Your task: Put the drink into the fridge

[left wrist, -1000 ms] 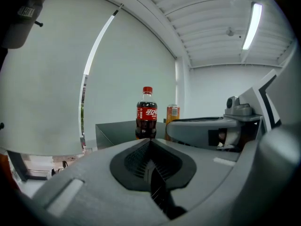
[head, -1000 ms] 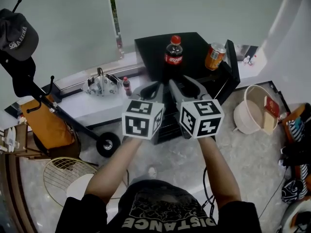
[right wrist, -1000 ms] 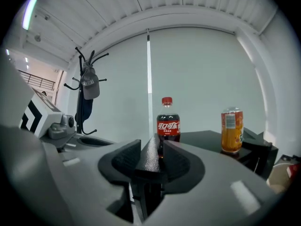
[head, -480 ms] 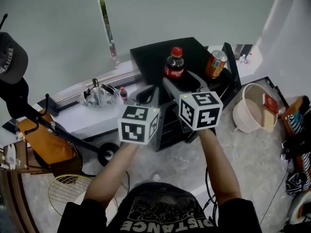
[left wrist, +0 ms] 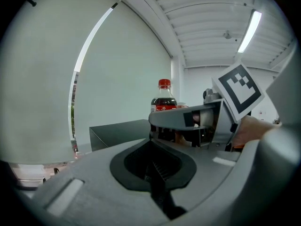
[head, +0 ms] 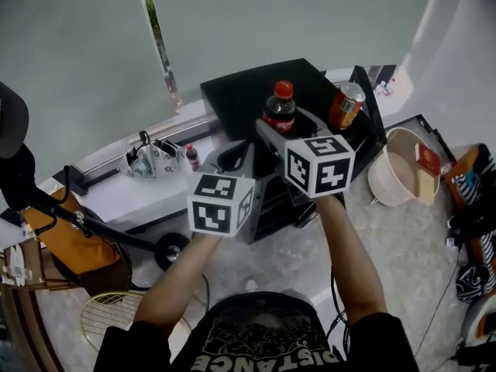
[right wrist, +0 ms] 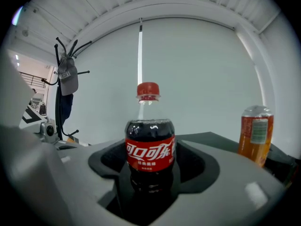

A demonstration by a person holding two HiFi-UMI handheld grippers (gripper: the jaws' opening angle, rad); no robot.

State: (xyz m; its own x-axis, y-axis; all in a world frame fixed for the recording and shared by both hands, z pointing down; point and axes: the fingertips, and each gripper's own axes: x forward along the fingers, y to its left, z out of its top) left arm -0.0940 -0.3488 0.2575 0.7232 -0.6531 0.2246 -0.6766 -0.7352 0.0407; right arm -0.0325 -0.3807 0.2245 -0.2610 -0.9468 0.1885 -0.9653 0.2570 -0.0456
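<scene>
A cola bottle (head: 280, 113) with a red cap and red label stands on top of a small black fridge (head: 232, 99), and an orange can (head: 345, 105) stands to its right. My right gripper (head: 288, 127) has reached the bottle. Its jaws are opening, with the bottle (right wrist: 150, 145) standing between them, and I see gaps on both sides of it. The can (right wrist: 254, 133) shows at the right of that view. My left gripper (head: 236, 152) hangs shut and empty just left of the right one, short of the fridge top. In the left gripper view the bottle (left wrist: 163, 100) rises behind the right gripper.
The fridge door (head: 367, 91) stands open at the right. On the floor right of it sits a white basin (head: 391, 178) holding a box. A white ledge (head: 116, 196) at the left carries a small bottle (head: 191, 156). A wire rack (head: 105, 316) lies lower left.
My right gripper has moved forward to the cola bottle and spread its jaws around it. The left gripper stayed shut and fell slightly behind the right one.
</scene>
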